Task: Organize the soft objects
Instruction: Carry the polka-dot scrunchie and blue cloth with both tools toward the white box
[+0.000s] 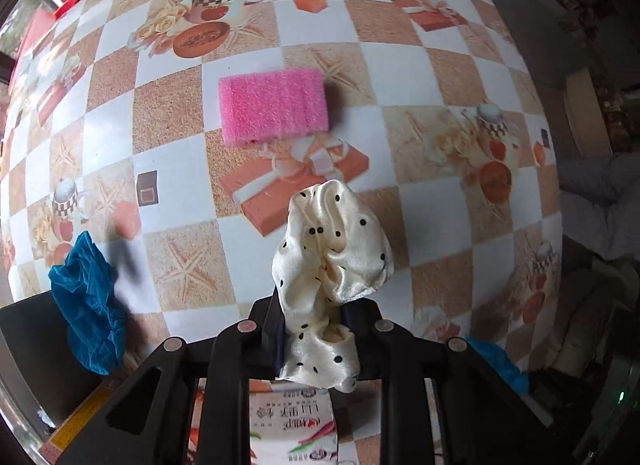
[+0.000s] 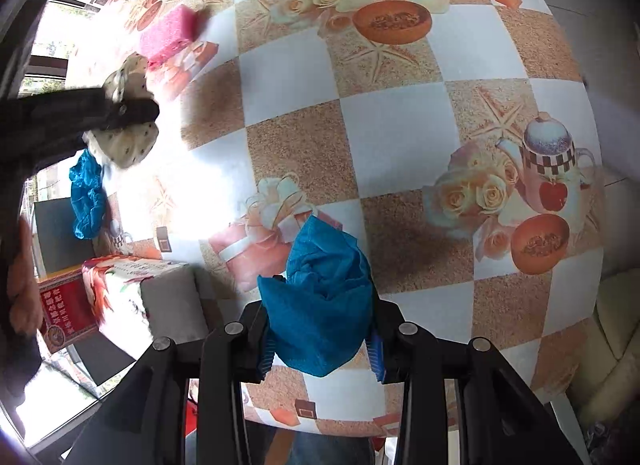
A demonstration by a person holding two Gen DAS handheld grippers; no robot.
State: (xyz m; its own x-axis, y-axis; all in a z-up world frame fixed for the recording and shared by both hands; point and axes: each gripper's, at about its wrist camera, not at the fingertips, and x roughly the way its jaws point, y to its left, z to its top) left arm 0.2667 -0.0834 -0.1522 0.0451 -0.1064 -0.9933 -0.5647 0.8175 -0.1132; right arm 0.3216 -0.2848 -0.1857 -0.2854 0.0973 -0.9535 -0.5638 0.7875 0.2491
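The left claw pinches one spotty cloth. The right claw pinches one of two blue cloths. One pink sponge sits at twelve o'clock.

You get bright daylight from the window side; in the right wrist view it washes out the tablecloth left of the pink sponge. Soft shadows fall right of that sponge. Both views bulge and darken toward their edges, with slight blur there.
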